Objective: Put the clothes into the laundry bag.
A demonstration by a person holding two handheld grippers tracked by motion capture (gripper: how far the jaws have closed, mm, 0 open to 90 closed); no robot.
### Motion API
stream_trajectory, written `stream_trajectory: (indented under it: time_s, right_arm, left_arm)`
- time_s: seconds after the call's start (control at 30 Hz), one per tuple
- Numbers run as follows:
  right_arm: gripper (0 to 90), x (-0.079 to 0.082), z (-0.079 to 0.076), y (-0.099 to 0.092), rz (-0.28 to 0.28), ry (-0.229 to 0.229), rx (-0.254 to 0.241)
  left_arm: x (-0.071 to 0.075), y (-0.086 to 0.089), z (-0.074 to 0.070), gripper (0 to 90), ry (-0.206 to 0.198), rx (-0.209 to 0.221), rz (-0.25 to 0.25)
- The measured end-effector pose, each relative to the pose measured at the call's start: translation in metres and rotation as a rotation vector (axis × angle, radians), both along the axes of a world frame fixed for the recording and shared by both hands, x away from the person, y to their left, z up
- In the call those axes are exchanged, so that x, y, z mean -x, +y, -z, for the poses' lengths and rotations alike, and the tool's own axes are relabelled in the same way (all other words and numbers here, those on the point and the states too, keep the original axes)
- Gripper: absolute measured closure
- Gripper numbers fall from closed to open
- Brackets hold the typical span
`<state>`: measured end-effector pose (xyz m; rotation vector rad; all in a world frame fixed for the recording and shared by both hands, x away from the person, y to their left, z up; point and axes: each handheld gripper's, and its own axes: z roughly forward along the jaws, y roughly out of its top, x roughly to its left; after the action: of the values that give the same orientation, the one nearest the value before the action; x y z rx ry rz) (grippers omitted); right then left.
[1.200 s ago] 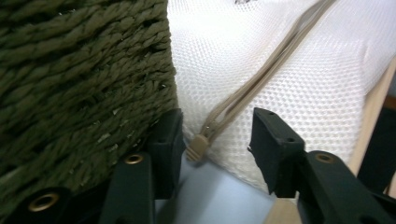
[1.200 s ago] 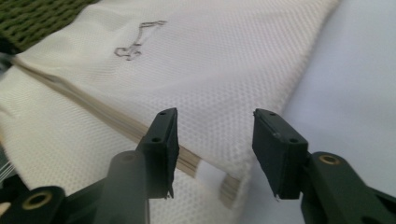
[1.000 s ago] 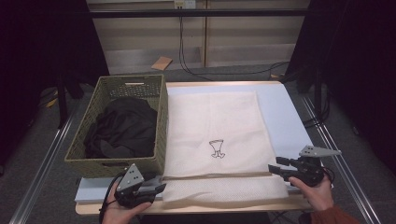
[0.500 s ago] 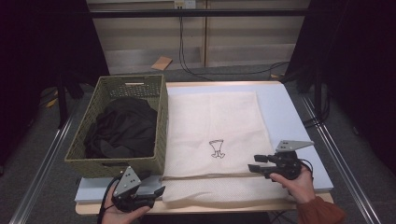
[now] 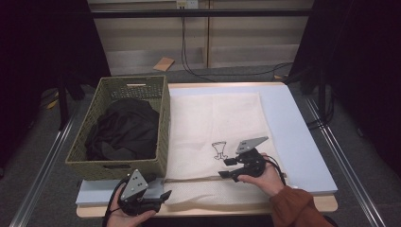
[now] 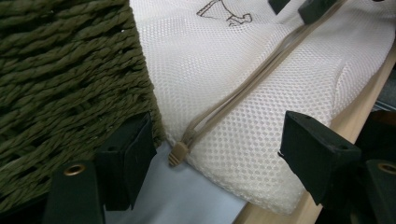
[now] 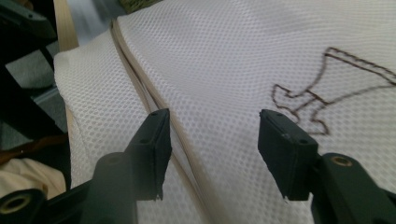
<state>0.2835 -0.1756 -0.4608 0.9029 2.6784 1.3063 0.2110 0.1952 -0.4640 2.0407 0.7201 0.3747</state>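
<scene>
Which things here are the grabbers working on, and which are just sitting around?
Part of the job:
- white mesh drawstring bag with a small brown drawing
- its beige drawstring cord and cord stopper
- left gripper, jaws just opened, cord stopper between them
- right gripper, open above the bag

Just lying about:
- olive woven basket
- black clothing inside it
- brown card on the floor
</scene>
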Motion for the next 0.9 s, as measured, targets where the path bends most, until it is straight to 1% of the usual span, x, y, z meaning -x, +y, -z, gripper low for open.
stream_trajectory:
  time_s: [0.03,0.07,0.1,0.17,0.2,0.23,0.27,0.3,0.37,0.4,0.47,0.5,0.53,0.63,0.7,0.73,0.83,0.87,0.9]
  right_arm:
    - [43.6,-0.003,0.003,0.006,-0.018,-0.004,0.012]
    - [42.8,-0.004,0.004,0.009,-0.023,-0.007,0.019]
    - [40.3,-0.007,0.006,0.012,-0.031,-0.009,0.025]
    - [36.8,-0.011,0.01,0.016,-0.029,-0.012,0.042]
    - [36.7,-0.012,0.012,0.016,-0.032,-0.016,0.039]
    - [34.9,-0.013,0.014,0.017,-0.018,-0.03,0.034]
    - [31.9,-0.013,0.016,0.018,-0.012,-0.035,0.052]
    - [29.5,-0.013,0.019,0.02,-0.036,-0.035,0.072]
    - [29.0,-0.009,0.022,0.021,-0.042,-0.063,0.089]
    - [28.5,-0.008,0.022,0.022,-0.042,-0.074,0.092]
    - [29.1,-0.007,0.023,0.022,-0.042,-0.088,0.098]
    - [29.5,-0.007,0.023,0.022,-0.042,-0.093,0.1]
    - [29.5,-0.006,0.024,0.022,-0.049,-0.101,0.104]
    - [30.1,-0.003,0.024,0.024,-0.054,-0.134,0.126]
    - [33.8,-0.003,0.024,0.023,-0.049,-0.134,0.129]
    - [37.0,-0.005,0.024,0.022,-0.056,-0.142,0.128]
    - [48.0,-0.008,0.024,0.017,-0.046,-0.141,0.111]
    - [51.2,-0.008,0.024,0.016,-0.033,-0.139,0.111]
    - [54.1,-0.01,0.024,0.015,-0.035,-0.136,0.103]
  left_arm:
    - [0.0,0.001,0.0,25.3,-0.001,0.001,0.0]
    - [0.0,0.001,0.0,25.2,0.0,0.005,-0.006]
    - [0.0,0.001,0.0,25.2,-0.006,0.0,-0.006]
    - [0.001,0.001,-0.001,25.2,-0.007,-0.006,-0.008]
    - [0.001,0.001,-0.001,25.2,-0.006,-0.006,-0.008]
    - [0.001,0.001,-0.001,25.2,-0.01,-0.012,-0.01]
    - [0.002,0.0,-0.001,25.2,-0.012,-0.001,-0.012]
    - [0.003,0.0,-0.001,25.1,-0.009,0.004,-0.013]
    - [0.002,0.001,-0.001,24.8,-0.01,-0.011,-0.006]
    - [0.002,0.001,-0.001,24.6,-0.003,-0.003,-0.006]
    - [0.001,0.002,-0.001,24.3,-0.005,-0.001,-0.001]
    - [0.002,0.003,-0.002,24.3,-0.005,-0.007,-0.007]
    - [0.002,0.003,-0.001,24.2,-0.003,0.005,-0.005]
    - [0.001,0.003,-0.001,23.9,-0.004,-0.002,-0.006]
    - [0.001,0.003,-0.001,23.9,-0.004,-0.002,-0.006]
    - [0.001,0.003,-0.001,23.9,-0.004,-0.006,-0.009]
    - [0.001,0.003,-0.001,23.9,-0.004,0.002,-0.01]
    - [0.001,0.003,-0.001,23.9,-0.003,-0.004,-0.01]
    - [0.001,0.003,-0.001,23.8,-0.001,0.001,-0.009]
